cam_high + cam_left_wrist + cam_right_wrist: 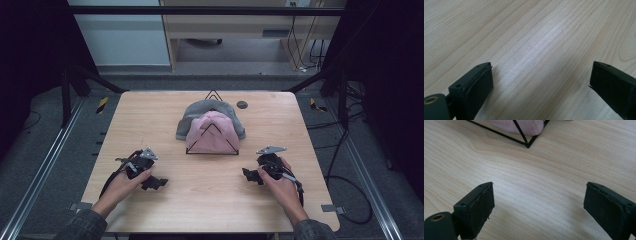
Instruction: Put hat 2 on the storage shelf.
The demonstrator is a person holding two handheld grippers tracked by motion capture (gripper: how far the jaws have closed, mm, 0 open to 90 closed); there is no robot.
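Both claws rest spread and empty on the table; the pink hat lies ahead between them, nearer the right claw than the left claw

Both forearms come in from the near edge of the worktop. The left hand holds the left gripper low over the worktop, jaws spread wide and empty. The right hand holds the right gripper likewise, jaws wide apart, pointing inward.
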